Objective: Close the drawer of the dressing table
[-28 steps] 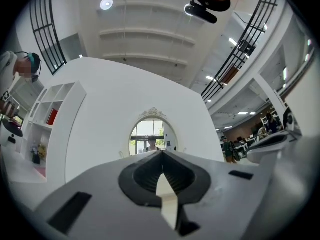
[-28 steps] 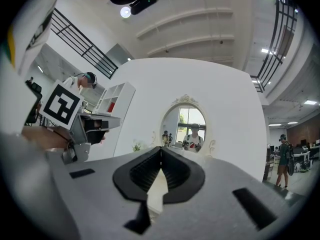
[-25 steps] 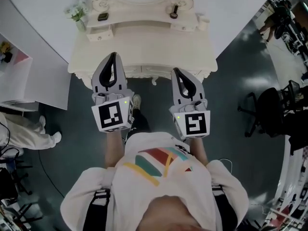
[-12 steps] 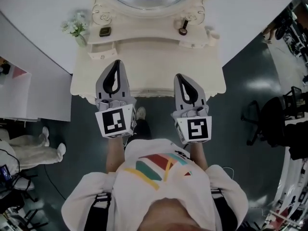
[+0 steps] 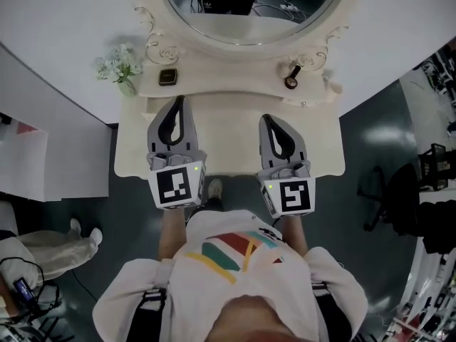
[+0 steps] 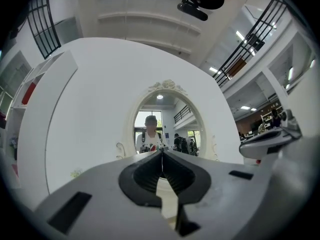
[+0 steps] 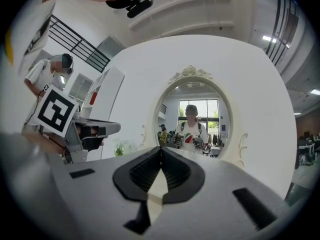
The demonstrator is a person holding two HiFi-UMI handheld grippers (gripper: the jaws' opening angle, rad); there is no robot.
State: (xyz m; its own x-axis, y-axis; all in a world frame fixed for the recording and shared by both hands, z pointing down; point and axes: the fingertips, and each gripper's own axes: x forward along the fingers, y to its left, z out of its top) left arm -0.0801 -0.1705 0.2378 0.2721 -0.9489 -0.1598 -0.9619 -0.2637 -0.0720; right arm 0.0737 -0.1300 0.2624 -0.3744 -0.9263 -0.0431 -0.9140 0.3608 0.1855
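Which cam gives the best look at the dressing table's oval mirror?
Right gripper view: the mirror faces the camera, nearly the whole oval and crest visible. Left gripper view shows it smaller, bottom behind the jaws. Head view catches only its lower arc.

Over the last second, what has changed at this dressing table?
The person has stepped closer, so the left tongs and right tongs now reach farther over the dressing table toward the mirror. Both stayed shut and empty, side by side; the flowers kept their place.

The right hand-held gripper [image 7: 161, 150], jaws together, faces the oval mirror [image 7: 195, 116].
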